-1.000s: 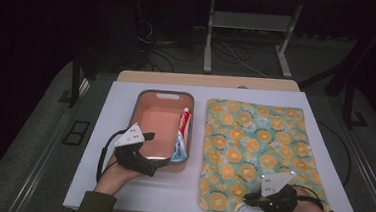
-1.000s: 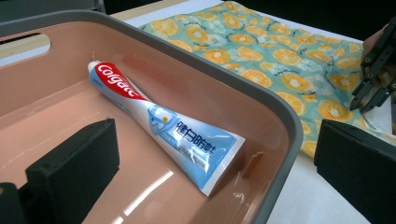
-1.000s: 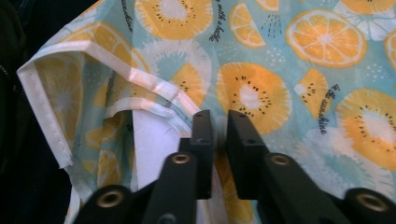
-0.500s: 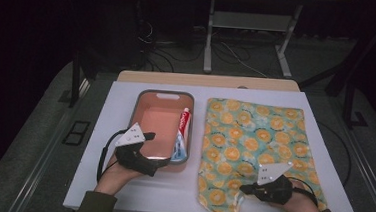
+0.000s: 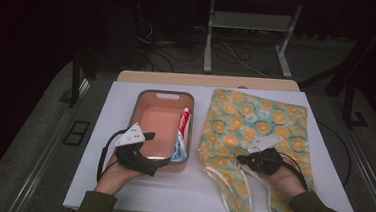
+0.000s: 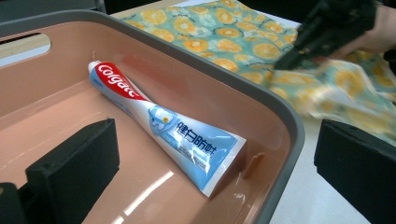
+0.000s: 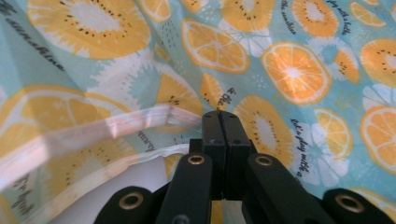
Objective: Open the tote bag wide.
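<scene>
A pink tray with a grey rim holds a red, white and blue toothpaste tube along its right wall. My left gripper is open at the tray's near right corner, with one jaw inside the tray and the other outside over the table. To the right lies a teal cloth bag with an orange-slice print. My right gripper is shut on the bag's white-hemmed left edge, which is lifted a little off the table.
The white table top has bare room left of the tray and along the front edge. The bag's pale straps trail toward the front edge. Behind the table are a wooden strip, cables and a metal stand on the floor.
My right gripper has moved away from the front edge and a little left onto the bag's left edge. The left gripper has stayed put.
</scene>
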Demonstrator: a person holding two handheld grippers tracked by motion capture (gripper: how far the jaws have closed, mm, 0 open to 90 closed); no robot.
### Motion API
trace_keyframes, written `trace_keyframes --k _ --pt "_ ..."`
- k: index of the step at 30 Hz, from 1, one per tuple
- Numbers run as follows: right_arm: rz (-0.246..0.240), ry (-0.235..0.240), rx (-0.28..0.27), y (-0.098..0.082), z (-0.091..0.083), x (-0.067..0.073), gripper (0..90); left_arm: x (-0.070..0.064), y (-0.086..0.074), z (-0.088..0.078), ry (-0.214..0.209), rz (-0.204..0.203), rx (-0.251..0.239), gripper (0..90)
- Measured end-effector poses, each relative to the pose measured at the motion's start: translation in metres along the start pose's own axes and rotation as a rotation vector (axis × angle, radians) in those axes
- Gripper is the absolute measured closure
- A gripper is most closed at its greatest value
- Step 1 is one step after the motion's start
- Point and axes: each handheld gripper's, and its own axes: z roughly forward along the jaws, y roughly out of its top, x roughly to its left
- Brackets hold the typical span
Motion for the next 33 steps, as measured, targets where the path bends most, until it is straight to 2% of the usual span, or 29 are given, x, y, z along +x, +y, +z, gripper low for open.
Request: trace_keyframes --k 1,5,9,10,11,14,15,16,18,19,20,21,22,23,25,27,33 --pt "0.0 0.0 0.0 0.0 0.0 0.0 90.0 0.0 0.0 0.0 0.0 -0.001 -0.001 0.0" --pt "0.038 -0.038 0.0 0.009 0.01 -0.015 90.0 0.0 0.0 0.0 -0.001 -0.003 -0.002 0.0" --pt "0.069 -0.02 -0.014 0.012 0.014 -0.023 89.1 0.0 0.0 0.0 -0.003 -0.002 -0.002 0.0" --pt "0.083 -0.007 -0.021 0.011 0.01 -0.022 78.7 0.0 0.0 0.0 -0.002 -0.003 -0.002 0.0" --pt "0.083 -0.007 -0.021 0.011 0.01 -0.022 78.7 0.0 0.0 0.0 -0.003 -0.004 -0.003 0.0" --pt "0.101 0.006 -0.074 0.012 -0.005 -0.018 62.8 0.0 0.0 0.0 -0.004 -0.003 -0.002 0.0" --pt "0.101 0.012 -0.089 0.011 -0.011 -0.016 60.7 0.0 0.0 0.0 -0.004 -0.005 -0.004 0.0" --pt "0.097 0.031 -0.107 0.01 -0.023 -0.008 54.6 0.0 0.0 0.0 -0.004 -0.004 -0.003 0.0" --pt "0.091 0.044 -0.113 0.01 -0.026 -0.005 53.0 0.0 0.0 0.0 -0.004 -0.004 -0.004 0.0" --pt "0.08 0.087 -0.118 0.007 -0.034 0.006 49.1 0.0 0.0 0.0 -0.004 -0.005 -0.004 0.0" --pt "0.08 0.087 -0.118 0.007 -0.034 0.006 49.1 0.0 0.0 0.0 -0.004 -0.004 -0.003 0.0" --pt "0.07 0.104 -0.122 0.005 -0.037 0.014 47.0 0.0 0.0 0.0 -0.004 -0.004 -0.003 0.0" --pt "0.041 0.148 -0.113 0.001 -0.04 0.029 43.7 0.0 0.0 0.0 -0.005 -0.004 -0.002 0.0" --pt "0.041 0.148 -0.113 0.001 -0.04 0.029 43.7 0.0 0.0 0.0 -0.004 -0.004 -0.002 0.0" --pt "0.014 0.195 -0.095 -0.004 -0.041 0.045 40.6 0.0 0.0 0.0 -0.004 -0.002 -0.001 0.0" --pt "0.003 0.23 -0.085 -0.008 -0.04 0.055 39.2 0.0 0.0 0.0 -0.004 -0.001 0.0 0.0" --pt "0.012 0.352 -0.081 -0.012 -0.035 0.078 32.2 0.0 0.0 0.0 -0.002 0.0 0.001 0.0"
